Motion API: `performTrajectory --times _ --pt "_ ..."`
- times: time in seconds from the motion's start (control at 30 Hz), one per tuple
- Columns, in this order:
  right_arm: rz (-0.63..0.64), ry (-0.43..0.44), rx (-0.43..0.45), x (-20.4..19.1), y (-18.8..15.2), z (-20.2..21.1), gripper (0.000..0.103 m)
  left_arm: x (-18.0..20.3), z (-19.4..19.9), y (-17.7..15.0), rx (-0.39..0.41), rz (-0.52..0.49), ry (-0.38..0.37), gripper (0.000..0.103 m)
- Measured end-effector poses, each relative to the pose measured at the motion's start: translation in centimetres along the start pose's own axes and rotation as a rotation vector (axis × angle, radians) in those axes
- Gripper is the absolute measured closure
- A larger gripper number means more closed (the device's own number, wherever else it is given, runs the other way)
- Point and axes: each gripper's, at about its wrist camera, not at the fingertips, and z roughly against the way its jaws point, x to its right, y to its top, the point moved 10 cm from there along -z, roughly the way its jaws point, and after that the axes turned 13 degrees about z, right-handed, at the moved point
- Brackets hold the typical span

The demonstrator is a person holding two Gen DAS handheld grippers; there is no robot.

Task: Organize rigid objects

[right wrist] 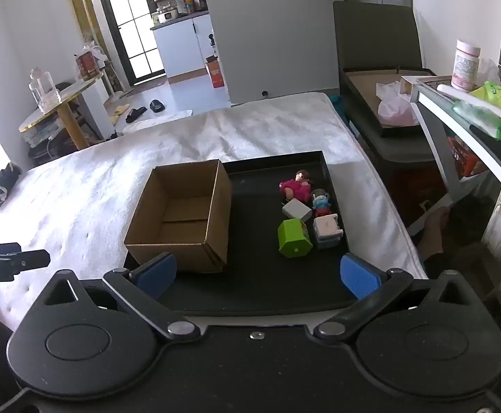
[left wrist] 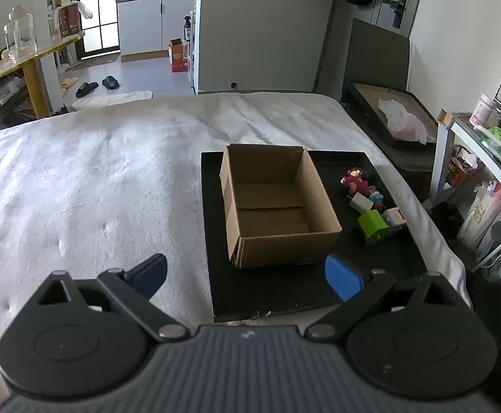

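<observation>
An open, empty cardboard box (left wrist: 274, 206) (right wrist: 185, 216) stands on the left part of a black tray (left wrist: 250, 296) (right wrist: 260, 285) on the bed. To the box's right on the tray lie small toys: a pink doll (left wrist: 355, 180) (right wrist: 296, 186), a white cube (left wrist: 360, 203) (right wrist: 296, 210), a small blue-red figure (left wrist: 377, 199) (right wrist: 322, 203), a green block (left wrist: 372, 225) (right wrist: 293, 237) and a white-grey toy (left wrist: 394, 218) (right wrist: 327, 230). My left gripper (left wrist: 247, 272) is open and empty before the box. My right gripper (right wrist: 259, 272) is open and empty before the tray's near part.
The tray rests on a white bed cover (left wrist: 95, 179) (right wrist: 78, 192). A shelf (right wrist: 474, 127) with bottles and packets stands at the right. A dark bench (left wrist: 394, 120) lies beyond the bed corner. A round table (left wrist: 26, 58) stands at far left.
</observation>
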Motion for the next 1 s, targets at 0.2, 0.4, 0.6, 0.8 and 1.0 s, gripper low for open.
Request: performTrajectory --times 0.2,0.4,0.6,0.8,1.0 --pt "0.006 0.001 -0.018 0.06 0.07 0.04 0.0 -0.06 0.06 0.03 0.005 0.001 -0.005 0.005" --pt "0.019 -0.007 -0.019 -0.28 0.17 -0.16 0.0 -0.15 0.09 0.24 0.007 0.001 -0.004 0.005" --pt "0.026 -0.004 -0.029 -0.38 0.03 -0.26 0.0 -0.46 -0.1 0.21 0.01 -0.004 -0.004 0.005" --pt "0.025 -0.004 -0.027 -0.44 0.05 -0.25 0.0 -0.07 -0.08 0.08 0.014 -0.005 0.0 0.005" --pt "0.025 -0.005 -0.026 -0.51 0.04 -0.29 0.0 0.0 -0.08 0.24 0.015 -0.001 0.001 0.005"
